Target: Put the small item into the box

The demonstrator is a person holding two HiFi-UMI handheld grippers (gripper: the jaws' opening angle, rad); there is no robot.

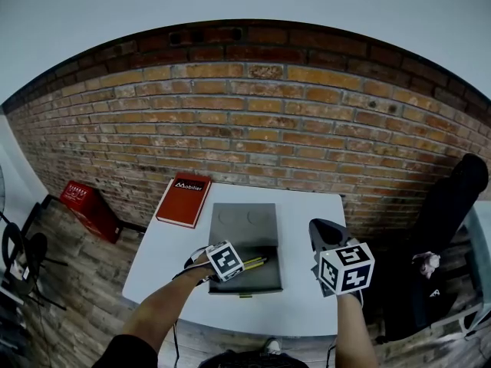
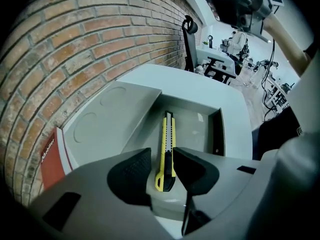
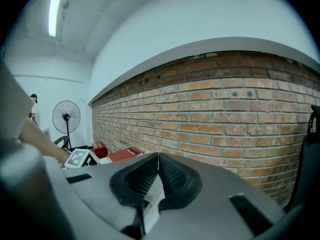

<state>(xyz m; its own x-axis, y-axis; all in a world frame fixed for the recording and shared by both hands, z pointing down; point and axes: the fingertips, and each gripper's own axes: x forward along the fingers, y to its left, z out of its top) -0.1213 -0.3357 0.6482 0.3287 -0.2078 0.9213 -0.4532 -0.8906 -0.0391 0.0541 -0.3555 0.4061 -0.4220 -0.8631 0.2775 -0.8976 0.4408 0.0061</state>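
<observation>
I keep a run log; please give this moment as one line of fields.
left gripper: open | yellow knife: lying in grey box, below left jaws, not gripped | right gripper: shut, empty

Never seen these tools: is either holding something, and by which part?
Nothing. The left gripper is open, clear of the yellow knife lying in the box; the right gripper is shut, empty.

A white table (image 1: 307, 205) stands against a brick wall (image 1: 253, 121) that fills twelve o'clock. A red book (image 1: 184, 200) lies flat at the table's eleven o'clock corner. At nine o'clock a red case (image 1: 88, 207) sits on the wooden floor (image 1: 69, 282) by the wall. A black chair (image 1: 453, 198) stands at three o'clock. Far down the wall stands a pedestal fan (image 3: 66, 118).
</observation>
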